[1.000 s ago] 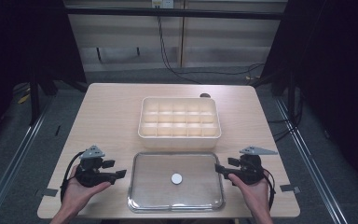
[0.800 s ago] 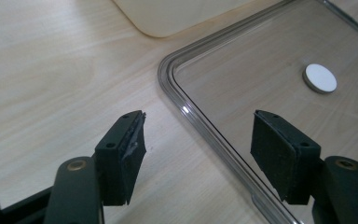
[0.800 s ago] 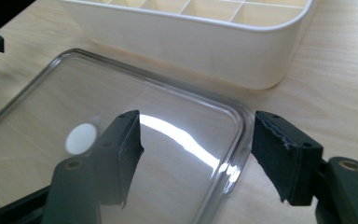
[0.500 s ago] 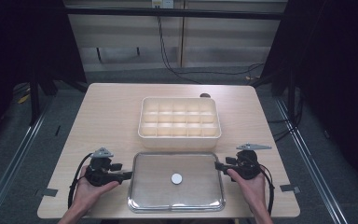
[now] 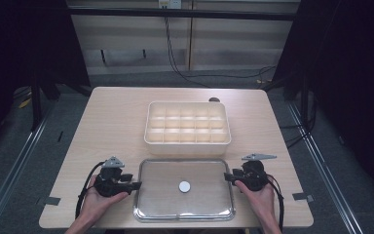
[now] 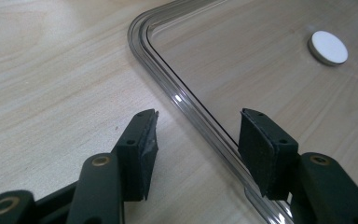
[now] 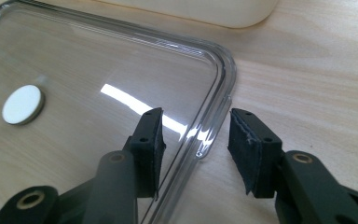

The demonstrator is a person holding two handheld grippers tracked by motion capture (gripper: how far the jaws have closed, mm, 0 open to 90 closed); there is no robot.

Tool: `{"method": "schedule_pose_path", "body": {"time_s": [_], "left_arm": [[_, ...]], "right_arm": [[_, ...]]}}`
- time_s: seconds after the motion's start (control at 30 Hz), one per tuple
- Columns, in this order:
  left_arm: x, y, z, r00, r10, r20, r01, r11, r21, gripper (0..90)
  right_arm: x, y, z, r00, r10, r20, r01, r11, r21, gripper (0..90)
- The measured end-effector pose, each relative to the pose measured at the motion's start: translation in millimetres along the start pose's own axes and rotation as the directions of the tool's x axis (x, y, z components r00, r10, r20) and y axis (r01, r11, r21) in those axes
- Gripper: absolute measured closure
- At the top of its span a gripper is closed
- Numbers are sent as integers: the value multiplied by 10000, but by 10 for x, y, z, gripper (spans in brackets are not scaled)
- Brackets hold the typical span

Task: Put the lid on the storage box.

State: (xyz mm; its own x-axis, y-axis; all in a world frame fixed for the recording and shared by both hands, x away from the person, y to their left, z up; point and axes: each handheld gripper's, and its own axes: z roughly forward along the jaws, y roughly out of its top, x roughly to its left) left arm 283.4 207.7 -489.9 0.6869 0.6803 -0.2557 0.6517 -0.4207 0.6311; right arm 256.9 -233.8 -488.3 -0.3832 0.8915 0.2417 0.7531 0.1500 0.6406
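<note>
High view: clear lid [image 5: 185, 204] lies flat before the box [image 5: 188, 123], not lifted yet. Left gripper view: left gripper [image 6: 198, 135] straddles its rim, jaws just closing, not yet touching. Right gripper view: right gripper [image 7: 196, 135] does likewise.
</note>
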Motion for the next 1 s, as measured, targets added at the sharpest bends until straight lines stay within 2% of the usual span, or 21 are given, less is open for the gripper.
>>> {"method": "schedule_pose_path", "body": {"time_s": [0.03,0.17,0.3,0.4,0.47,0.5,0.67,0.7,0.77,0.93,1.0], "left_arm": [[-1,3,18,10000,92,-3,-92,9999,112,482],[-28,7,44,9997,248,23,-248,9997,50,547],[-43,17,51,9992,388,29,-388,9991,146,609],[-64,22,58,9987,510,-34,-509,9985,199,624],[-59,22,57,9987,504,-22,-503,9985,205,627],[-55,24,55,9987,500,-12,-500,9985,236,638],[-49,26,55,9988,494,39,-495,9985,238,646],[-49,26,55,9988,494,39,-495,9985,238,650],[-51,25,53,9989,474,19,-475,9986,241,653],[-50,25,52,9990,445,18,-445,9987,233,656],[-52,24,54,9992,401,38,-401,9990,197,657]], "right_arm": [[-10,-7,11,10000,-1,54,1,10000,-2,573],[1,-34,53,10000,31,83,-32,9999,143,583],[3,-47,69,9998,193,-111,-194,9998,-54,579],[12,-64,76,9964,757,-371,-763,9969,-164,575],[0,-67,78,9959,795,-426,-806,9965,-236,575],[-35,-77,77,9899,1228,-709,-1252,9917,-304,579],[-135,-111,74,9617,2307,-1478,-2385,9704,-378,590],[-135,-111,74,9617,2307,-1478,-2385,9704,-378,590],[-161,-126,71,9467,2724,-1720,-2821,9588,-344,590],[-186,-151,67,9246,3162,-2125,-3297,9436,-305,567],[-181,-157,60,9232,3205,-2123,-3333,9424,-267,566]]}}
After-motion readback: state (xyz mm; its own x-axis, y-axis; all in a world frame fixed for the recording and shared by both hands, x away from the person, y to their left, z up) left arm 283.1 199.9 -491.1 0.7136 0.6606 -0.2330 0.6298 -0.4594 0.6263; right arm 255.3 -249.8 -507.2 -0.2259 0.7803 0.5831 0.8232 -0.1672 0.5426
